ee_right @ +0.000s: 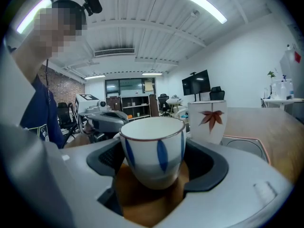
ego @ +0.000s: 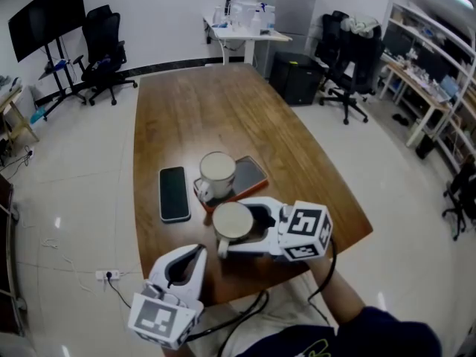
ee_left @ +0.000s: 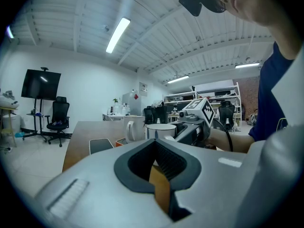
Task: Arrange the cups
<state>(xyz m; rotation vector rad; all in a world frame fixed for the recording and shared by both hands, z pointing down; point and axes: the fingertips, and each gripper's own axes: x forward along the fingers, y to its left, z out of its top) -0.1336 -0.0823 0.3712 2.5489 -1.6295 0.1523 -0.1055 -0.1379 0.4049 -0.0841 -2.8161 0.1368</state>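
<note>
A small handleless cup with blue leaf marks point(ego: 233, 222) point(ee_right: 153, 151) stands on the brown table point(ego: 201, 110) near its front edge. My right gripper point(ego: 225, 233) point(ee_right: 154, 161) has its jaws on either side of this cup, open, with narrow gaps at the pads. Just behind it a white mug with a red leaf point(ego: 216, 173) point(ee_right: 205, 120) stands on an orange-edged flat pad point(ego: 251, 175). My left gripper point(ego: 198, 253) point(ee_left: 154, 144) hovers at the front-left edge, shut and empty, pointing toward both cups point(ee_left: 160, 129).
A black phone point(ego: 174, 193) lies flat left of the mug. Office chairs point(ego: 104, 47), a TV on a stand point(ego: 46, 17), a white desk point(ego: 245, 32) and shelves point(ego: 435, 73) ring the table. The person's arm point(ego: 349, 303) is at the front edge.
</note>
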